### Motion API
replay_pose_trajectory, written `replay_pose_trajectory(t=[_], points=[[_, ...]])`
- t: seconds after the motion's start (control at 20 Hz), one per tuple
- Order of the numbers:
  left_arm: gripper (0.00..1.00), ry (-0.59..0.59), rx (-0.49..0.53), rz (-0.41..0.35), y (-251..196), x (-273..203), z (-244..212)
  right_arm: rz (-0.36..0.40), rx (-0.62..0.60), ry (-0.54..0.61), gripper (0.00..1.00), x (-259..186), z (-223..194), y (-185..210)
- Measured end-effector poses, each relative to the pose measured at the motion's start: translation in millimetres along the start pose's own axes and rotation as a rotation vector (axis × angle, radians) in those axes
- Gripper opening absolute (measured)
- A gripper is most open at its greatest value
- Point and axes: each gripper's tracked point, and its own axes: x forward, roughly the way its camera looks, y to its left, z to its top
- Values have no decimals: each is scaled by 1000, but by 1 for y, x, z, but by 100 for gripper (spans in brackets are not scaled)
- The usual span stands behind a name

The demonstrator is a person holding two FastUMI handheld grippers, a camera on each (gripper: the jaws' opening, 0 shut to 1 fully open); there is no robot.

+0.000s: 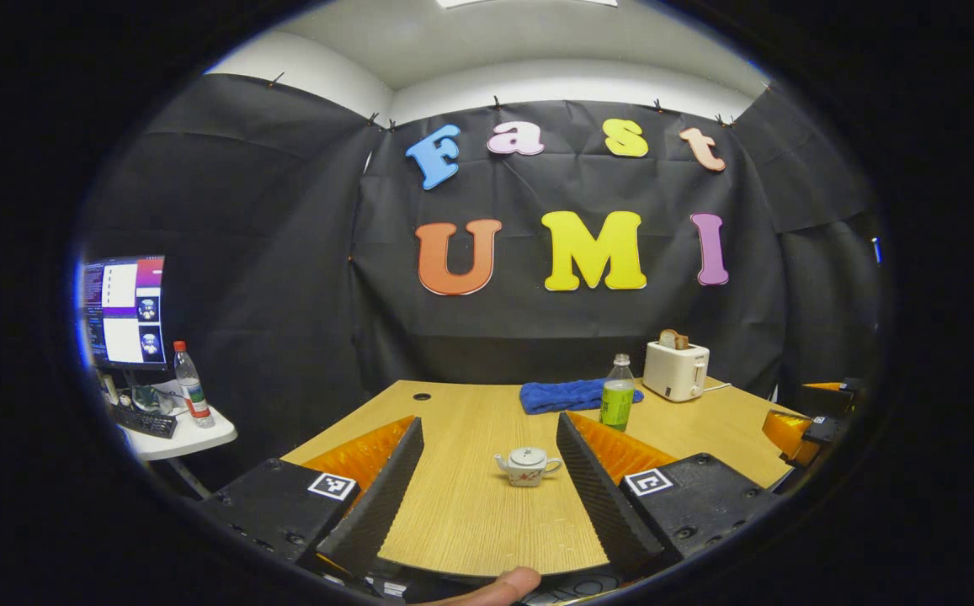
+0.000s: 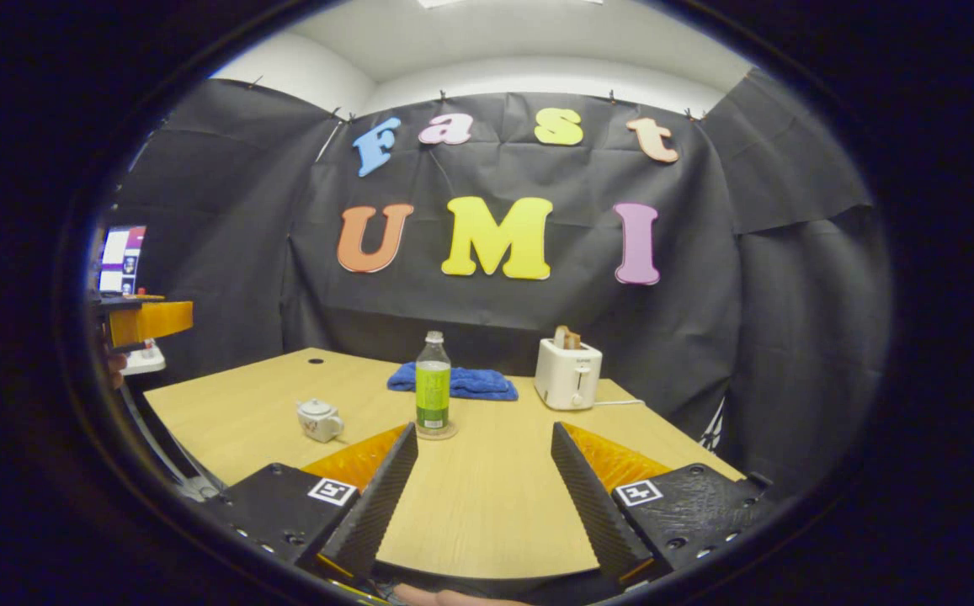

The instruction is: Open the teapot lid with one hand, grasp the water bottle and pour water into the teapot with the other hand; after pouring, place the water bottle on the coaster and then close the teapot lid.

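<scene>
A small white teapot (image 1: 527,466) with its lid on stands on the wooden table (image 1: 470,513), straight ahead of my left gripper (image 1: 489,425), which is open and some way short of it. The water bottle (image 1: 618,394) with a green label stands upright farther back to the right. In the right gripper view the bottle (image 2: 433,385) sits on a round coaster (image 2: 437,433), and the teapot (image 2: 318,419) is to its left. My right gripper (image 2: 483,432) is open, well short of the bottle. The other gripper (image 2: 148,321) shows at the far left edge.
A white toaster (image 2: 568,374) with bread in it stands at the back right, its cord trailing. A blue towel (image 2: 461,382) lies behind the bottle. A side table (image 1: 173,433) at left carries a monitor, keyboard and another bottle (image 1: 191,385).
</scene>
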Motion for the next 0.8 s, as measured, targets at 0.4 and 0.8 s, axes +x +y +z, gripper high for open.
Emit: replay_pose_trajectory(t=[0.4,0.8], points=[[100,41,36,-55,-20,8,-16,-63,-29,-8,96,2,-1,-21],[99,29,114,-87,-41,19,-27,-95,2,6,97,8,-2,-39]])
